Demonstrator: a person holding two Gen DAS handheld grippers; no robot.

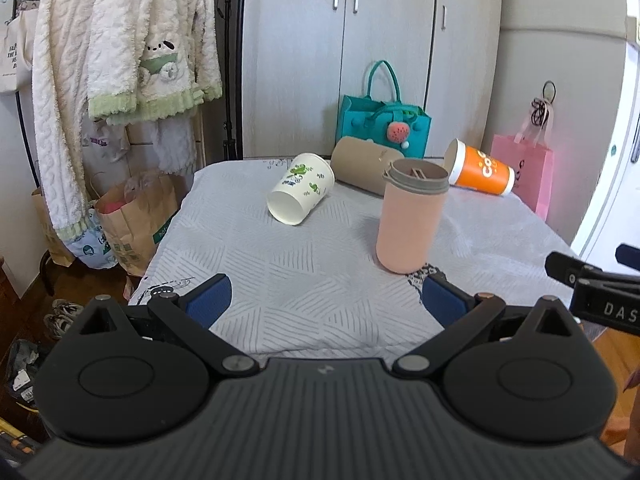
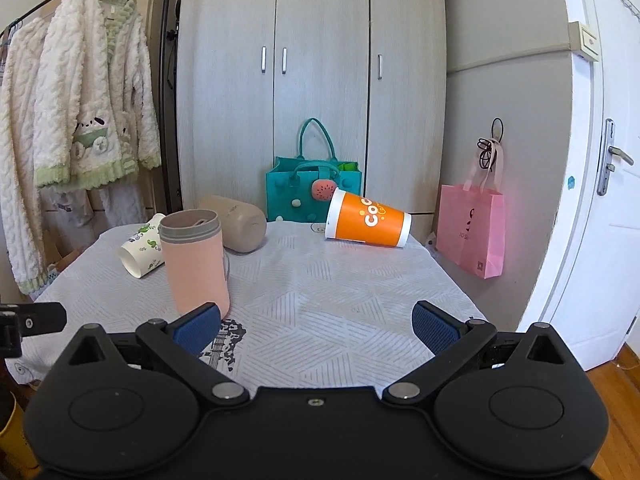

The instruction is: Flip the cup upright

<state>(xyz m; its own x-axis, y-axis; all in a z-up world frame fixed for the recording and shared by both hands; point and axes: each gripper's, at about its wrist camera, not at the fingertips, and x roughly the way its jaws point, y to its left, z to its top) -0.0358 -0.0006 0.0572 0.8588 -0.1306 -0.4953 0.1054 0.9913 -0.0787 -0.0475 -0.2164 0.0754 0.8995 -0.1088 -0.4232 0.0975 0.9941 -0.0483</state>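
Left wrist view. Left gripper [image 1: 327, 296] with jaws spread wide and holding nothing, low over the near part of the table [image 1: 312, 280] with its grey patterned cloth. Pink cup [image 1: 410, 216] upright, with a grey lid, just ahead of the right blue pad and slightly outside the gap between the jaws, not touching them. Farther back, white cup [image 1: 301, 188] with green prints lying on its side, open mouth turned toward the camera, ahead and a little left of centre. Beige cup [image 1: 366, 164] also on its side behind it, just beside the pink cup's top. Orange cup [image 1: 480, 170] lying on its side at the far right, white rim to the left, near a pink bag [image 1: 528, 168]. Teal bag [image 1: 384, 124] behind the table, against the wardrobe. Part of the right gripper visible at the right edge.

Right wrist view. Right gripper [image 2: 316, 326] likewise wide open and empty. Pink cup [image 2: 196, 260] upright directly beyond the left blue pad, very close, contact not clear. Orange cup [image 2: 368, 220] on its side, well ahead and slightly right of centre, apart from the jaws; orange body, white bands at both ends, white lettering. White cup [image 2: 140, 250] on its side left of the pink one, partly hidden. Beige cup [image 2: 240, 224] lying behind.
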